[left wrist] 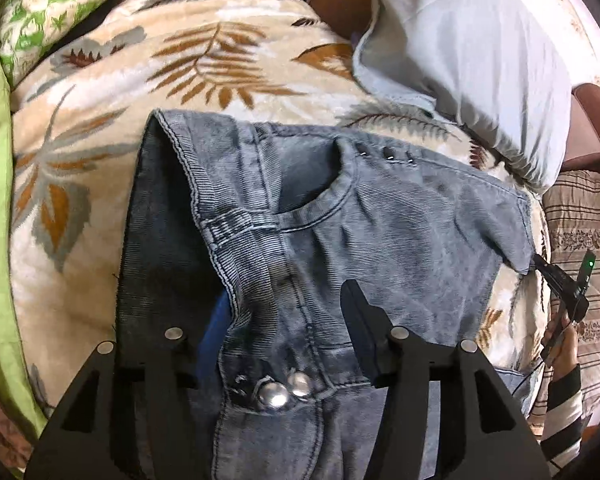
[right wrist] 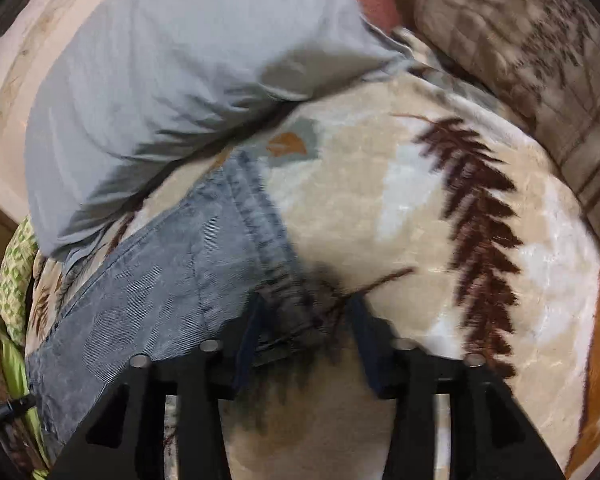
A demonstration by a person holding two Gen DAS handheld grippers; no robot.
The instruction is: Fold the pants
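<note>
Grey-blue denim pants (left wrist: 340,216) lie on a bed covered by a cream blanket (left wrist: 100,152) printed with brown and grey leaves. In the left wrist view the waistband end is nearest the camera, with two metal buttons (left wrist: 286,390) showing at the fly and a curved front pocket (left wrist: 320,204) just beyond them. One part of the denim is folded over along the left side, its hem (left wrist: 176,140) pointing to the far side.

The left gripper (left wrist: 276,320) hangs over the waistband with its jaws apart; denim lies below and between them, but the pads do not press on it. Only the right-hand finger is plainly seen, the left one being lost against dark fabric.

The right gripper (right wrist: 304,320) sits at the right edge of the pants, where a stitched seam (right wrist: 268,236) runs toward it. Its jaws stand a little apart around that edge, and the picture is blurred, so I cannot tell whether the pads pinch the cloth.

A pale blue-grey pillow (left wrist: 480,80) rests on the far right of the blanket, near the pants' far edge. A green patterned cloth (left wrist: 40,12) lies at the far left. At the right edge of the left wrist view, a hand (left wrist: 560,344) in a striped sleeve (left wrist: 564,412) grips the other tool's handle.
</note>
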